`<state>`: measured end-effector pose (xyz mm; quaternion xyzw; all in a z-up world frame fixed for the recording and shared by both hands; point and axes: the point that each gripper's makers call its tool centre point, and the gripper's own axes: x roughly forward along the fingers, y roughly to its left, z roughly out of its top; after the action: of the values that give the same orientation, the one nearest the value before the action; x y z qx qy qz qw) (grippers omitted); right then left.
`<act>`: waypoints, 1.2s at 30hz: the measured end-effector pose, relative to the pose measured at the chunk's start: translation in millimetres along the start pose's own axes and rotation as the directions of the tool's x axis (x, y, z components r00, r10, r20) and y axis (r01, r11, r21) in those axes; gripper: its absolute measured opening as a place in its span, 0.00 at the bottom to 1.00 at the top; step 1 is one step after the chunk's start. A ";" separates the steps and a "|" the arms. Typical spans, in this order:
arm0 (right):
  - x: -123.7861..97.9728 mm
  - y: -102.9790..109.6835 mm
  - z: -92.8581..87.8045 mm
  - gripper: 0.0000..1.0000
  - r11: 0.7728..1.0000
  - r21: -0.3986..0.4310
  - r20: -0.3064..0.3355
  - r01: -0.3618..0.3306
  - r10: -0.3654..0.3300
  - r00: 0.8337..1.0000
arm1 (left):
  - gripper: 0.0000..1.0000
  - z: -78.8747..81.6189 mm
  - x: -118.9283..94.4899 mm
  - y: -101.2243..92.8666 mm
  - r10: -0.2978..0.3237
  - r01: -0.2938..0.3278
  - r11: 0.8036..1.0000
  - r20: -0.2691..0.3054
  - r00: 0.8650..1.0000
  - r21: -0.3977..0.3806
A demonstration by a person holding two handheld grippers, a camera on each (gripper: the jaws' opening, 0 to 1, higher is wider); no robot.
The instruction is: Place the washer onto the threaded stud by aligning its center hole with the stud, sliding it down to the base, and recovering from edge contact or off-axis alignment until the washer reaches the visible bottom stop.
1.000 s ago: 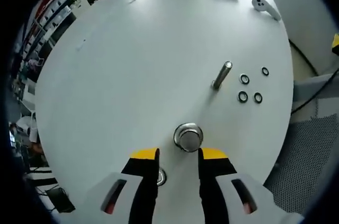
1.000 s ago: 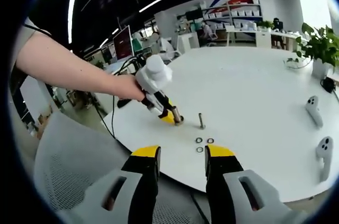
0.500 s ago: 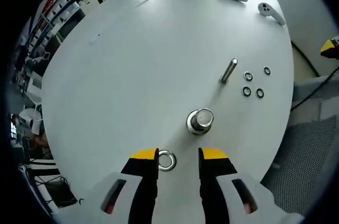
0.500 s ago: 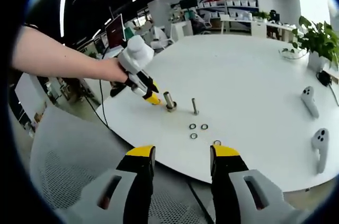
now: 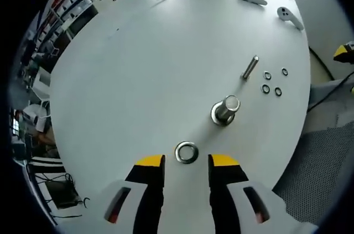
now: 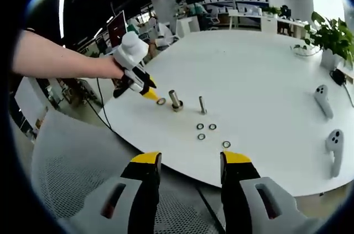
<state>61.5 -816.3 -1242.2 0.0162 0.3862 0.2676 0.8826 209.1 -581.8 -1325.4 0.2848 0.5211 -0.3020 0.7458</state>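
Note:
A large steel washer point(image 5: 186, 152) lies flat on the white table point(image 5: 144, 62), just ahead of my left gripper point(image 5: 187, 162), which is open and empty. Beyond it a thick metal stud point(image 5: 225, 109) stands upright on a round base, and a thin stud point(image 5: 250, 67) stands farther off. In the right gripper view, a person's hand holds the left gripper point(image 6: 150, 94) beside the washer point(image 6: 161, 101), to the left of the thick stud point(image 6: 175, 100) and thin stud point(image 6: 202, 104). My right gripper point(image 6: 191, 159) hangs open off the table's near edge.
Several small black washers point(image 5: 267, 75) lie beside the thin stud, also seen as small washers point(image 6: 200, 126). Two white controllers point(image 6: 322, 100) rest at the table's right. A potted plant point(image 6: 332, 35) stands far right. A mesh chair point(image 6: 72, 178) is below the table edge.
My left gripper has drawn back from the thick stud, and the washer, earlier half hidden by a jaw, now lies in full view ahead of the jaws. The right gripper stays off the table.

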 end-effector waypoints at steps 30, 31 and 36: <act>1.9 -1.7 -6.3 0.48 0.996 0.090 -0.014 -0.007 0.008 1.000 | 0.34 -8.6 22.8 -9.9 -0.045 0.042 0.997 -0.053 0.998 -0.069; 1.8 -2.1 -6.5 0.48 0.996 0.090 -0.015 -0.006 0.007 1.000 | 0.34 -8.3 24.8 -10.0 -0.048 0.044 0.997 -0.057 0.997 -0.068; 2.0 -2.1 -6.7 0.48 0.996 0.091 -0.017 -0.006 0.008 1.000 | 0.35 -6.4 31.1 -10.7 -0.046 0.042 0.998 -0.075 0.996 -0.049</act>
<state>59.0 -818.3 -1248.8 0.0554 0.4057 0.2528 0.8766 205.8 -588.9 -1358.0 0.2668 0.5623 -0.2949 0.7250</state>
